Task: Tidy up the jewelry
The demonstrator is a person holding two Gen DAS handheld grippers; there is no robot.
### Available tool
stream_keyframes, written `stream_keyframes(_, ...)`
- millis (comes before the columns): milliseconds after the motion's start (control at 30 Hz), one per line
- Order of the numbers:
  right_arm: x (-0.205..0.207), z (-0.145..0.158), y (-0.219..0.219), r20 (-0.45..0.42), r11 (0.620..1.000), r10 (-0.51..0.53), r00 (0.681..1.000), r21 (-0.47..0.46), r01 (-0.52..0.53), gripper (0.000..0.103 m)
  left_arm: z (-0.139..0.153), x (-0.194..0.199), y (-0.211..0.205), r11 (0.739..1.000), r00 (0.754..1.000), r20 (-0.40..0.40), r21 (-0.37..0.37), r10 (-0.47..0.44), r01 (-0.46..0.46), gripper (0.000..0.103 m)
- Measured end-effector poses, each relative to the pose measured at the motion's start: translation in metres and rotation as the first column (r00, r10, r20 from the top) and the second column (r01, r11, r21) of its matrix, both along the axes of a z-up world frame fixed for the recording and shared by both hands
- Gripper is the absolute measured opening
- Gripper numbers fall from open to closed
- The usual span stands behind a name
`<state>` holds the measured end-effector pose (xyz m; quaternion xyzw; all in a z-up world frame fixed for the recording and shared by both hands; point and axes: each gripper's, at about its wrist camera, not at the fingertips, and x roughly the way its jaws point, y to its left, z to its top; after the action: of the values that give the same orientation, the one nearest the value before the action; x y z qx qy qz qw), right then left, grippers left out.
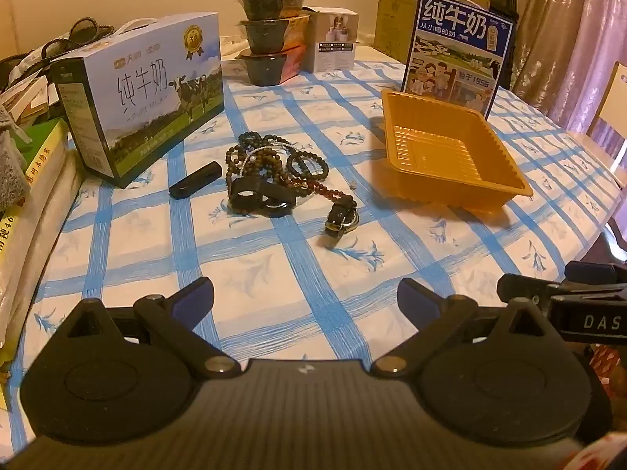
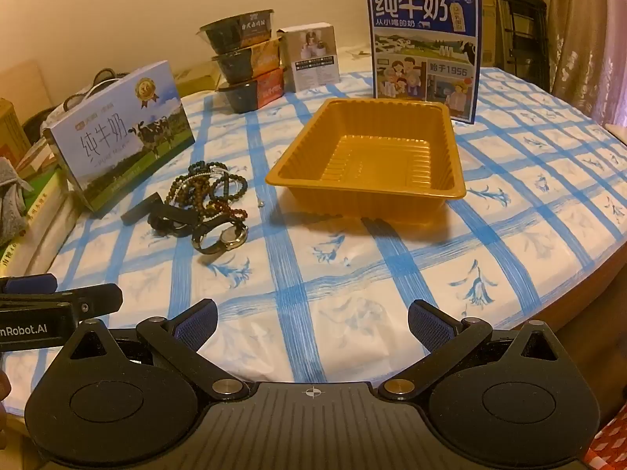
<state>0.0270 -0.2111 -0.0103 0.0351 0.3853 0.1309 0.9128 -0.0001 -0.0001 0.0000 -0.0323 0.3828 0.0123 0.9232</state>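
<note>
Left wrist view is looking down over a surface [image 1: 313, 274] wearing a white cloth crossed by blue stripes and printed with small blue flowers. The left gripper [image 1: 305, 297] is hanging at six o'clock with its jaws standing wide apart and nothing between them. A tangle of beaded bracelets [image 1: 274, 156] is lying near the middle of the cloth, with a black strap [image 1: 260, 196] touching its near edge and a wristwatch [image 1: 341, 219] sitting just beside that at about five o'clock of the pile. A short dark bar [image 1: 196, 184] is resting at nine o'clock of the beads. An orange plastic tray [image 1: 450, 156] is sitting empty at three o'clock, well apart from the jewelry.

Right wrist view is showing the right gripper [image 2: 313, 325] low at six o'clock, its jaws likewise spread with only cloth beneath. From here the tray is lying at twelve o'clock and the jewelry at ten o'clock.

Around the far edge a milk carton box with a cow [image 1: 145, 98] is standing at ten o'clock, three stacked dark bowls [image 1: 270, 35] and a small white box [image 1: 333, 39] at twelve, and an upright blue milk box [image 1: 458, 47] behind the tray. A plain pale wall is running behind, with cardboard boxes [image 1: 399, 11] and a shiny curtain [image 1: 568, 39] at one to two o'clock.
</note>
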Motion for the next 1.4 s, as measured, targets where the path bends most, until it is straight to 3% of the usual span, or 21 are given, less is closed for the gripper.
stream_keyframes(1400, -0.0006, 0.0007, -0.0010, 0.004, 1.000, -0.001, 1.000, 0.004, 0.001, 0.103, 0.0020, 0.0001, -0.0014, 1.000, 1.000, -0.002, -0.006, 0.000, -0.001, 0.100)
